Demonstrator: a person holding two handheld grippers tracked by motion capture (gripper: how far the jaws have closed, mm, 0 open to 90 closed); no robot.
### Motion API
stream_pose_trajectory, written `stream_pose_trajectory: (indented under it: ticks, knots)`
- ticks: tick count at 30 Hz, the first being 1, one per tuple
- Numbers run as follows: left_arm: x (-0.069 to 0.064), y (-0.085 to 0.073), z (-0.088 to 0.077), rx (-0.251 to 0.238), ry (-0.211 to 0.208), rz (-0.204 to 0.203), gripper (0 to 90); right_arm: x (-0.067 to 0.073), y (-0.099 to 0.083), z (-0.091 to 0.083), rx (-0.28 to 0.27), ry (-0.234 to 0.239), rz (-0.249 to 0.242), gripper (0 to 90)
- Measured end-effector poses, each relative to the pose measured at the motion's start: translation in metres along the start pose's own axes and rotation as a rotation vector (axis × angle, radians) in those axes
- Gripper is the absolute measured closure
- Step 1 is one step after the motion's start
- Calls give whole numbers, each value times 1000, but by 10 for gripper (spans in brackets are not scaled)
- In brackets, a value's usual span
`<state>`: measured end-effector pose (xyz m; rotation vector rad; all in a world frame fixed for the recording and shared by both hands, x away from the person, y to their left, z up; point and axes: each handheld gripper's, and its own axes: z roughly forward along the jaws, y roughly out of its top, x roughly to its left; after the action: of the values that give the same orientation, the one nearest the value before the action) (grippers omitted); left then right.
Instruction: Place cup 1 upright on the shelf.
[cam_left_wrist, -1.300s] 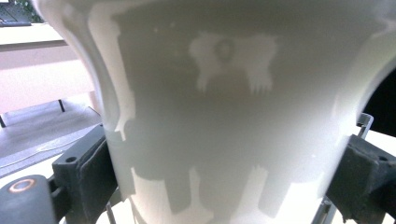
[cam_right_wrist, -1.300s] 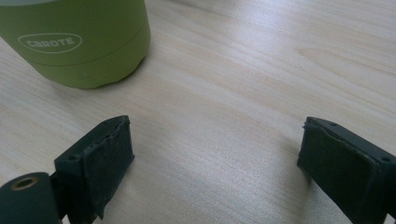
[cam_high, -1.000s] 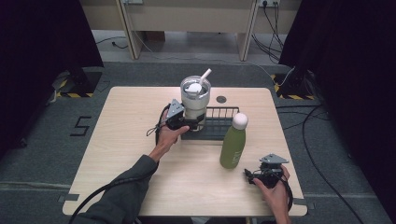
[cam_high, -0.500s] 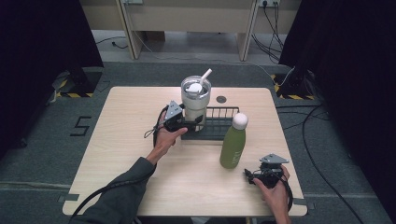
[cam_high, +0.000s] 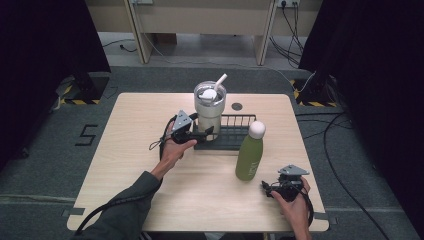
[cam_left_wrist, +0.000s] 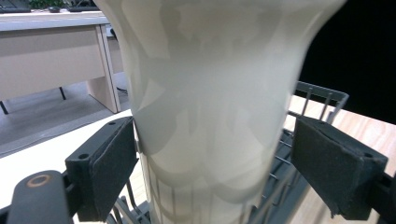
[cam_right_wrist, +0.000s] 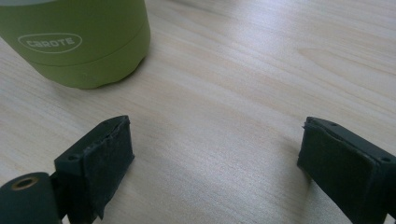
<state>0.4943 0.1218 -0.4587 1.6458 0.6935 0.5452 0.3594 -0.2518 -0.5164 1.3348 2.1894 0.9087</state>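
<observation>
High view: your left gripper (cam_high: 206, 133) sits with jaws spread wide around the cream tumbler (cam_high: 209, 107), which stands in the wire rack (cam_high: 232, 131) at 12 o'clock. Your right gripper (cam_high: 267, 189) gapes empty at 5 o'clock, near the green bottle (cam_high: 249, 156).

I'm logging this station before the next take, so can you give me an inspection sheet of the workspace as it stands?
Surface: light wood table, no spills seen.
Job's things: cream tumbler with lid and straw, upright at the left end of the black wire rack; whether it sits in the rack or just in front cannot be told.
Clutter: green bottle with white cap, upright in front of the rack; a small dark disc behind the rack.
Grippers: left gripper open, jaws either side of the tumbler's lower body, one pad touching or nearly so. Right gripper open, low over bare wood near the bottle.
Cables: one trails from each gripper; more on the floor at right.
Surroundings: grey floor, dark curtains, desk beyond.
</observation>
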Motion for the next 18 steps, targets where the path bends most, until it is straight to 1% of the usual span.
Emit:
stream_pose_trajectory:
  ticks: [4,7,9,14,15,16,18]
  knots:
    - [-2,1,-9,9,-14,-4,144,0,0,0,0,0,0,102]
    - [-4,3,-17,25,-23,-19,144,0,0,0,0,0,0,102]
    - [-4,3,-24,24,-33,-25,144,0,0,0,0,0,0,102]
    - [-7,5,-39,37,-44,-20,144,0,0,0,0,0,0,102]
    - [-8,5,-42,43,-45,-23,144,-1,0,0,-2,0,-7,102]
    - [-8,5,-46,54,-44,-23,144,0,0,0,-1,0,-2,102]
    - [-8,4,-52,55,-57,-30,144,0,0,0,0,0,1,102]
